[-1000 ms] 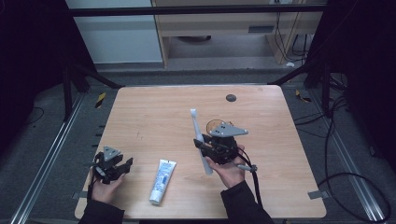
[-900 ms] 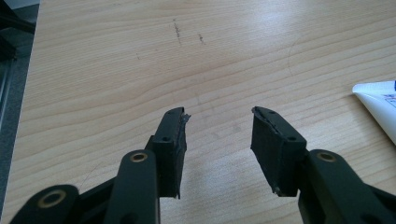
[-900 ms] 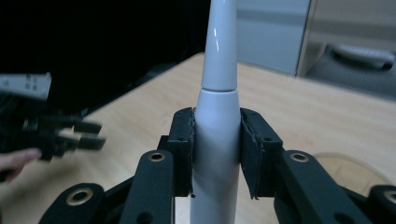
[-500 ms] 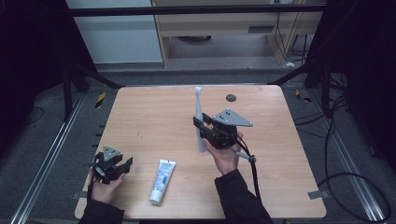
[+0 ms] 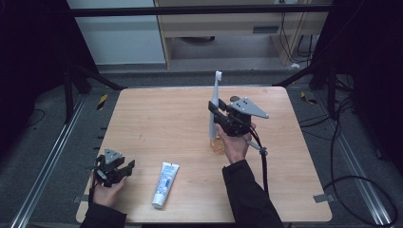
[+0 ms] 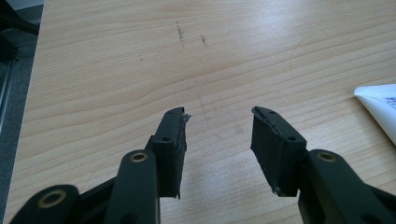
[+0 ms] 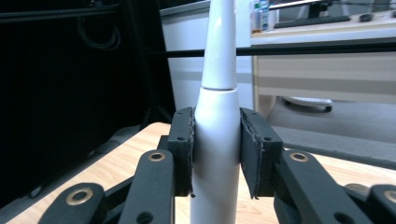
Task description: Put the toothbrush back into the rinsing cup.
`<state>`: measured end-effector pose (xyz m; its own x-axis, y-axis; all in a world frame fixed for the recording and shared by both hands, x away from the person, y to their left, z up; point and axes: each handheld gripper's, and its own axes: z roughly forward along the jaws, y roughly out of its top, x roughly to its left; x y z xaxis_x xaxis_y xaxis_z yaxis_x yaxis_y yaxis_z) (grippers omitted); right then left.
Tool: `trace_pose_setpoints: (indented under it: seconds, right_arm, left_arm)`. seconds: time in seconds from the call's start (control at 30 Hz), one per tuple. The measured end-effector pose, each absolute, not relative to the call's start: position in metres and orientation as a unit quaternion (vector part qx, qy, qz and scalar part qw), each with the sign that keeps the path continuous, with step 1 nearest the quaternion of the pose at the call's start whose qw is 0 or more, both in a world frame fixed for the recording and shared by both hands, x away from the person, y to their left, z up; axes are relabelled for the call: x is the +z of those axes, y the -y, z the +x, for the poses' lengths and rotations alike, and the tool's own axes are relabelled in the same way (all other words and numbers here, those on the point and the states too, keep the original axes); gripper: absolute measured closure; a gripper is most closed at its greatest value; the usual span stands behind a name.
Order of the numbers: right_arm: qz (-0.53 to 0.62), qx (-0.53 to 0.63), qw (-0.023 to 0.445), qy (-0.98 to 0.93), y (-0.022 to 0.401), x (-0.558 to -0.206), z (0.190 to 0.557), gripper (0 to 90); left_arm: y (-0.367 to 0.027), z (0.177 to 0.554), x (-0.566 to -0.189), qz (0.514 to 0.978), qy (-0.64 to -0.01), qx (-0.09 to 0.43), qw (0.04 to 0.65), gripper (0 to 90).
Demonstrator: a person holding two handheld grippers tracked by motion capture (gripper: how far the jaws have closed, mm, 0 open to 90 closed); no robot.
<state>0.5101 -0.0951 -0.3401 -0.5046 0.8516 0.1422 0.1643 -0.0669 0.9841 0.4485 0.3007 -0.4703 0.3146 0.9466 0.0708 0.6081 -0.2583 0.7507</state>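
A white electric toothbrush (image 5: 215, 99) stands upright above the middle right of the table, its brush head on top. My right gripper (image 5: 214, 114) is shut on its handle, and the right gripper view shows both pads pressed against the white body (image 7: 217, 84). Just below the brush's lower end is a small amber see-through object (image 5: 217, 145); what it is I cannot tell. A white and blue toothpaste tube (image 5: 164, 183) lies flat near the front edge. My left gripper (image 5: 124, 168) rests open at the front left corner, holding nothing (image 6: 219, 121), with the tube's end (image 6: 380, 105) to its right.
The wooden table (image 5: 157, 123) is bare across its left and far parts. A small dark round thing (image 5: 234, 99) lies near the far edge, half behind the right gripper. Dark floor, metal rails and cables surround the table.
The right gripper has lifted the toothbrush and swung it from a slant to upright, moving slightly away from the person. The left gripper and the tube have stayed put.
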Motion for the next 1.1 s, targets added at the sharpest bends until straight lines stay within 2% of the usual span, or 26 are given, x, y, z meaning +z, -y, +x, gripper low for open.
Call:
trace_pose_setpoints:
  seconds: [0.47,1.1]
  right_arm:
    - [0.423,0.596,0.322,-0.602,0.124,-0.342,0.525,67.6]
    - [0.436,0.589,0.325,-0.598,0.134,-0.368,0.54,67.6]
  left_arm:
    - [-0.301,0.448,-0.47,0.746,-0.52,0.269,0.317,54.1]
    - [-0.3,0.449,-0.47,0.747,-0.519,0.269,0.317,54.2]
